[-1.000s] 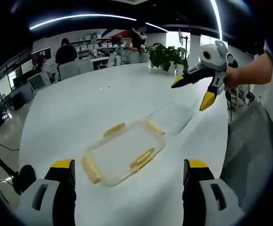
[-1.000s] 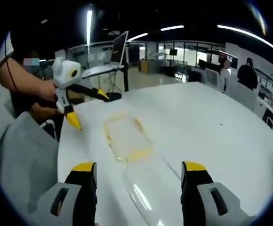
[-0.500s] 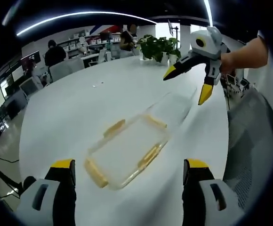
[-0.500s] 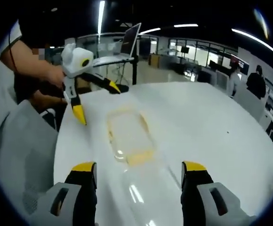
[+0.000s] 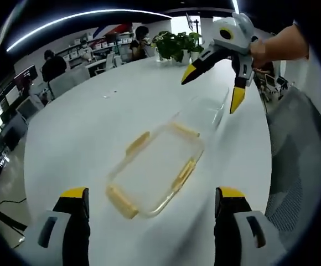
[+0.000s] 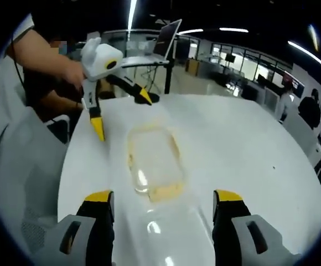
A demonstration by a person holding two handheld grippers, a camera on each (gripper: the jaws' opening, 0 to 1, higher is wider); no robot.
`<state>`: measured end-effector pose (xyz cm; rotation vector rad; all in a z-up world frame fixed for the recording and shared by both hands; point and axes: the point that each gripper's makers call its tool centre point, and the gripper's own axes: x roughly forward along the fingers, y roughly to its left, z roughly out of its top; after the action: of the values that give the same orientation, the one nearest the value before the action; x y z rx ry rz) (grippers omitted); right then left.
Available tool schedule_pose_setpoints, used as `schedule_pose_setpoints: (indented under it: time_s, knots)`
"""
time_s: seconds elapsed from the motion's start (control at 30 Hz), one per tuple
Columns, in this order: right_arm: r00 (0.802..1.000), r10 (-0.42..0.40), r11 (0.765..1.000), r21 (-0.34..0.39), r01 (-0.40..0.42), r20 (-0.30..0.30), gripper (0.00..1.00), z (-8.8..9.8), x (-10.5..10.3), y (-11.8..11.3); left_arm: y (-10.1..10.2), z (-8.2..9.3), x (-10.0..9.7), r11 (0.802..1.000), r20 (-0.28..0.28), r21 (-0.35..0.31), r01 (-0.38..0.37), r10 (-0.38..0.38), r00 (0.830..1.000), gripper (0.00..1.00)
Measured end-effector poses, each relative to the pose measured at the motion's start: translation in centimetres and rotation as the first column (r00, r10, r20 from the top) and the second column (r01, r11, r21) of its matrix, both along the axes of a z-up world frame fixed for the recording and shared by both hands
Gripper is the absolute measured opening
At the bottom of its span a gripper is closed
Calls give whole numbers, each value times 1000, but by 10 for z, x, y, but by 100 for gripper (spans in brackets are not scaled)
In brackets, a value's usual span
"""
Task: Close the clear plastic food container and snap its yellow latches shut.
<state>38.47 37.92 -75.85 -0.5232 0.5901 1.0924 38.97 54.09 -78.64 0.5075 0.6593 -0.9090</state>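
A flat clear plastic piece with yellow latches [image 5: 156,170] on its sides lies on the white table [image 5: 83,133]. A second clear piece [image 5: 206,112] without latches lies just beyond it. My left gripper [image 5: 153,195] hovers open over the table before the latched piece. My right gripper [image 5: 213,87] hangs open above the plain clear piece, held by a hand. In the right gripper view the plain clear piece [image 6: 166,230] is nearest, between the open jaws of my right gripper [image 6: 163,197]. The latched piece [image 6: 154,159] lies past it, and my left gripper [image 6: 122,114] is open at its far end.
A potted plant [image 5: 177,45] stands at the table's far edge. People sit at desks [image 5: 52,65] behind. A laptop on a stand [image 6: 163,40] is beyond the table. A grey chair back [image 5: 293,166] sits beside the table edge, also seen as grey fabric [image 6: 22,166].
Both views have shifted as the hands moved in over the table. My right gripper has come lower and closer over the plain clear piece. Both plastic pieces lie where they were.
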Motion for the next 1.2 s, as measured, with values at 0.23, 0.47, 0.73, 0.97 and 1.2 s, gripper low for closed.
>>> schedule_pose_setpoints:
  time_s: [0.23,0.47,0.73,0.97,1.2]
  knots:
    - [999,36,999,-25,-36,-17,73,-7,1,5,3,-6,1,999,-11,28,32,-32,999,94]
    - [997,75,995,-63,-76,-31,72,-14,2,12,3,-13,1,995,-24,64,73,-72,997,94]
    - [993,109,989,-93,-114,-53,71,-21,7,20,3,-19,3,985,-33,112,130,-127,991,93]
    - [988,138,981,-127,-146,-70,70,-25,11,24,7,-22,7,972,-42,155,175,-170,984,93]
    - [981,167,971,-157,-180,-93,69,-32,12,29,11,-29,8,956,-64,189,223,-215,975,93]
